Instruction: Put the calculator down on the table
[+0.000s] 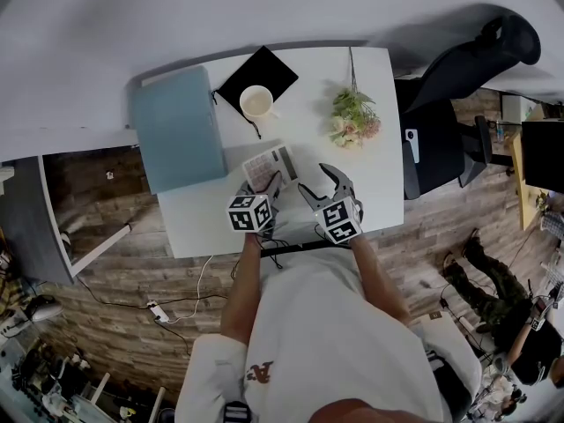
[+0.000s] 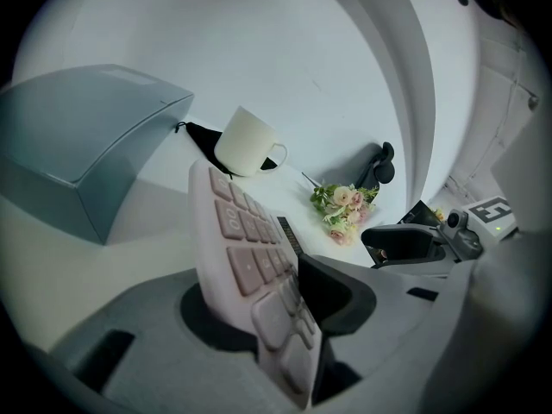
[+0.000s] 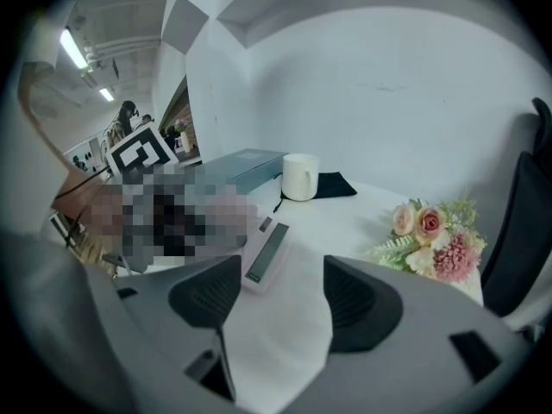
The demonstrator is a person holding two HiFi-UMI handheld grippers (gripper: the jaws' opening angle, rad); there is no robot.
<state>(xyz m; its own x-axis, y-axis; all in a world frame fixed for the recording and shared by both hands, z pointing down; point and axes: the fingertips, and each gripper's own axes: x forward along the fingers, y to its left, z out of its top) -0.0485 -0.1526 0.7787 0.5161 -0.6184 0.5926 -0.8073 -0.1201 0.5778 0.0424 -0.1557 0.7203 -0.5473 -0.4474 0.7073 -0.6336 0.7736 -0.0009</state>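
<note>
Calculator (image 1: 269, 166) is lying slightly tilted near the desk's (image 1: 203, 227) six o'clock edge, its near end pinched in the narrowly set left tool (image 1: 273, 185). Its key print is showing too blurred to read. Right tool (image 1: 319, 183) is hovering at its three o'clock, jaws partly apart over bare desk. A cup (image 1: 256, 102) is standing at twelve o'clock.

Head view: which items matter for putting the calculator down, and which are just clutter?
Job: calculator; left gripper, calculator between its jaws; white table.
Lying about: mug; flower bunch; blue-grey case; black pouch; office chair; right gripper.
</note>
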